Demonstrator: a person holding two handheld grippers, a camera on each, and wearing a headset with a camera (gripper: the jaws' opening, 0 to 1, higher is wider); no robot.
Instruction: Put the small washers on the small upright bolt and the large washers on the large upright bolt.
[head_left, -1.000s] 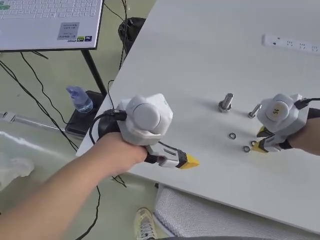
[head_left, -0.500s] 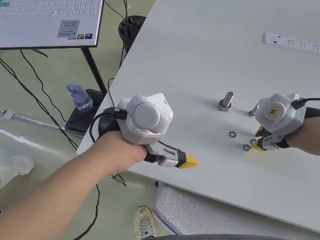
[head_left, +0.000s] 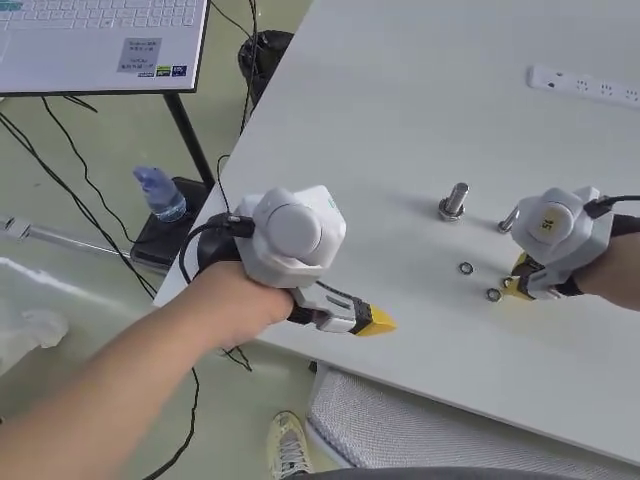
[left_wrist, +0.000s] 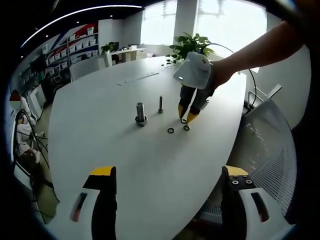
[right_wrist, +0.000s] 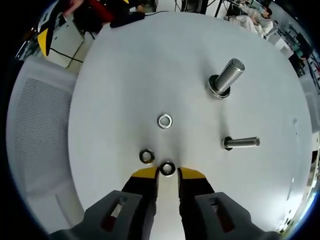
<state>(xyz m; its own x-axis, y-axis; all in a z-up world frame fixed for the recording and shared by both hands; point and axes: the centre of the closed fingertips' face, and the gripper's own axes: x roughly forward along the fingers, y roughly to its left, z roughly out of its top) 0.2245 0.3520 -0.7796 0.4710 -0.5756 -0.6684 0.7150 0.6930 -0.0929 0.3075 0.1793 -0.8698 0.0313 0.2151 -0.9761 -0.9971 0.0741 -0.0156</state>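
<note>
On the white worktop, my left hand-held gripper hovers wide open and empty at the near left edge, while my right hand-held gripper, nearly closed, sits just near of the large upright bolt and the small upright bolt, its tips flanking one washer, though I cannot tell whether they pinch it, with two more washers lying just left.

White table, matte top, edge curving round. The large upright bolt stands on it, and I take that as my mark. There is a dark collar at its foot; washer or bolt head, I cannot tell. The small upright bolt, thinner, stands just right of the mark, apart from it. I count three loose washers lying flat on my side of the mark. The first washer is nearest it. The second washer is farther toward me and rightward. The third washer is just beside the second, not touching. A white power strip lies well beyond the mark, off to the right.
</note>
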